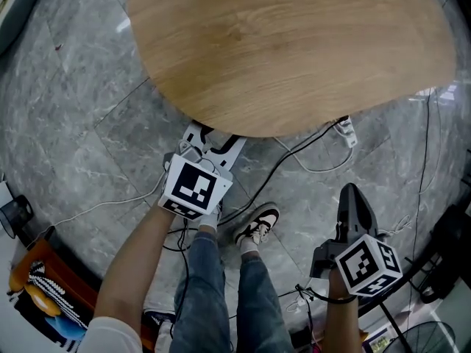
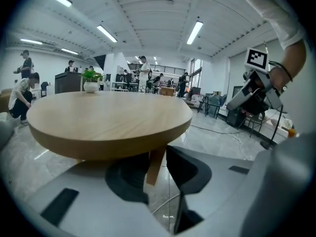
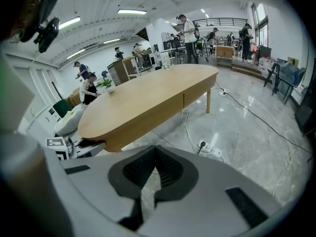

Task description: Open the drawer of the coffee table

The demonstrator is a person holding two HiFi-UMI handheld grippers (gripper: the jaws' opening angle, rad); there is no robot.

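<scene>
Grey marble-tile floor (image 1: 81, 101) is seen under an oval wooden coffee table (image 1: 294, 43). At the left of the table's near edge, the left gripper (image 1: 212, 141) is poked just under the rim. Its jaws are kept slightly apart with nothing clamped, and only a far table leg (image 2: 155, 164) is seen through the gap. The drawer (image 3: 153, 111) is closed, flush in the table's side rim, marked by a vertical seam. A white power strip (image 1: 346, 129) is laid on the floor by the near edge. Rightmost, well apart from the table, the right gripper (image 1: 352, 194) is pointed down, jaws pressed together, empty.
</scene>
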